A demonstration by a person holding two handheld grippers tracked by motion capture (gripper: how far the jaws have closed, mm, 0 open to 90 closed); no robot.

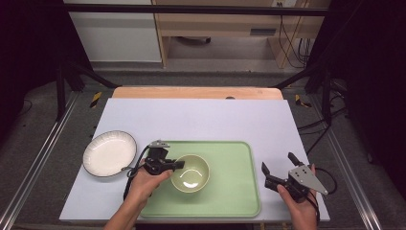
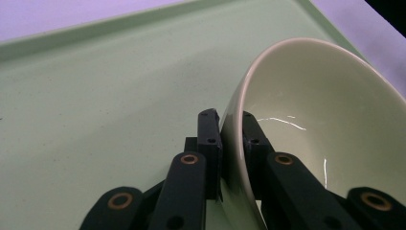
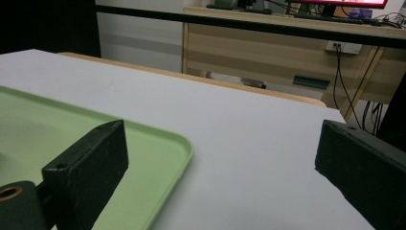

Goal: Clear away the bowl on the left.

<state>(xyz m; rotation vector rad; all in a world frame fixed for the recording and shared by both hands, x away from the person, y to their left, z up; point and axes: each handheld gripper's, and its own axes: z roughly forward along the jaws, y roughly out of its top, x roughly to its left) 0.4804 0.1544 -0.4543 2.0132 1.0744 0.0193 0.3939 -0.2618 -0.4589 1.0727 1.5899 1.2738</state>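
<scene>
Left claw [image 2: 231,125] pinches the glossy pale-green bowl's [image 2: 316,110] rim; right claw [image 3: 220,163] gapes wide

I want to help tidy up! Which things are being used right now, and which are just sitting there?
Being used:
- green bowl, its rim pinched in the left gripper
- green tray under the bowl

Just sitting there:
- white plate, beside the tray
- right gripper, jaws open, holding nothing

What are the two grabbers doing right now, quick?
Left gripper: closed on the rim of the green bowl, which is on the green tray.
Right gripper: open, holding nothing, beside the tray.
</scene>
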